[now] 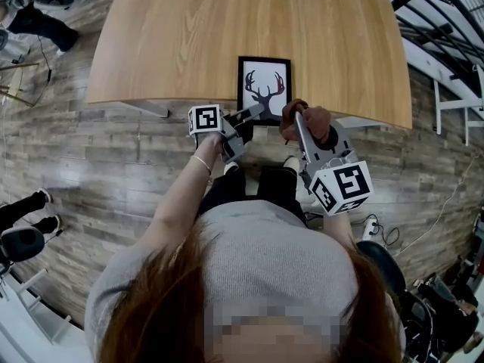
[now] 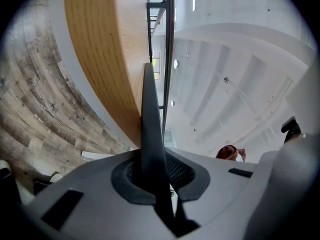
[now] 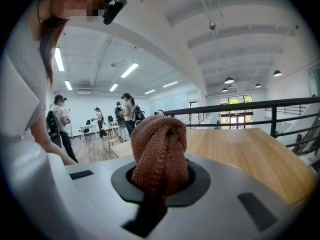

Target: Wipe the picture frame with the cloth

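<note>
While we stand at the near edge of the wooden table [image 1: 227, 29], we hold one tool in each hand, and both tools point towards the picture frame [image 1: 264, 88]. It has a black border and a drawing of dark antlers on white, and it lies flat on the table right at that near edge. Our left gripper [image 1: 253, 113] comes from the left and its tip reaches the lower left corner of the frame. In the left gripper view its two dark jaws are pressed together into one thin blade, with the table edge just beside them. We cannot tell if they pinch the corner of the frame or only touch it. Our right gripper [image 1: 296, 116] is clamped on the cloth [image 1: 311, 119], a reddish-brown towel that bulges out in a thick fold over its jaws. The cloth is just beside the lower right corner of the frame, and we cannot tell whether it touches it. In the right gripper view the fold stands up before the table top, with a dark railing [image 3: 250, 106] behind and some people [image 3: 127, 109] far off in the room
</note>
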`<act>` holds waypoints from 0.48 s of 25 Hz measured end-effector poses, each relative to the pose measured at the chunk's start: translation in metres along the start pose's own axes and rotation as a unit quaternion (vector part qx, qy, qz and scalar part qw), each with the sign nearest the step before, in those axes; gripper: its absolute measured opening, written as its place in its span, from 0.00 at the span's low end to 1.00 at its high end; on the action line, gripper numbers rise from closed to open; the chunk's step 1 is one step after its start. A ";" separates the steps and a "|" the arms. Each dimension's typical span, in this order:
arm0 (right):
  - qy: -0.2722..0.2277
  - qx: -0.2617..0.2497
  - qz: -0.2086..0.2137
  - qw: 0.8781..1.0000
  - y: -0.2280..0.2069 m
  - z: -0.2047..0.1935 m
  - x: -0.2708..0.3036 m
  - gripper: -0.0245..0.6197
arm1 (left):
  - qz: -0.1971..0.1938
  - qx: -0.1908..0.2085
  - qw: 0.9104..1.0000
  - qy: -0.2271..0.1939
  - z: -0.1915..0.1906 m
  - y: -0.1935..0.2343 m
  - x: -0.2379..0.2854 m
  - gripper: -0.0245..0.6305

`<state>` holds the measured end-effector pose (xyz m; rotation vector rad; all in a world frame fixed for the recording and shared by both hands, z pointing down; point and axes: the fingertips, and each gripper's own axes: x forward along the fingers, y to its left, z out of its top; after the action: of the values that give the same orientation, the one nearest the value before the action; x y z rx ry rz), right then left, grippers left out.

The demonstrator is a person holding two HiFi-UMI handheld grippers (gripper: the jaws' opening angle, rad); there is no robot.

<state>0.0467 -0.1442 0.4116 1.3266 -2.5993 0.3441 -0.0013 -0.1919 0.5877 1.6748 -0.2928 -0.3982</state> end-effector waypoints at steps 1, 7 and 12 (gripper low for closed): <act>0.000 0.002 -0.002 1.000 -0.001 0.000 0.000 0.11 | 0.002 0.003 1.000 0.001 0.000 0.000 0.000 0.07; -0.004 0.020 0.000 1.000 -0.003 0.000 0.004 0.11 | 0.018 0.038 0.999 0.021 -0.003 0.004 -0.005 0.13; -0.008 0.038 0.003 0.999 -0.002 -0.001 0.004 0.11 | -0.039 0.030 0.999 0.020 -0.006 -0.024 0.003 0.39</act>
<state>0.0463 -0.1485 0.4140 1.3526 -2.6275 0.4403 0.0028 -0.1839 0.5642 1.7546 -0.2118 -0.4172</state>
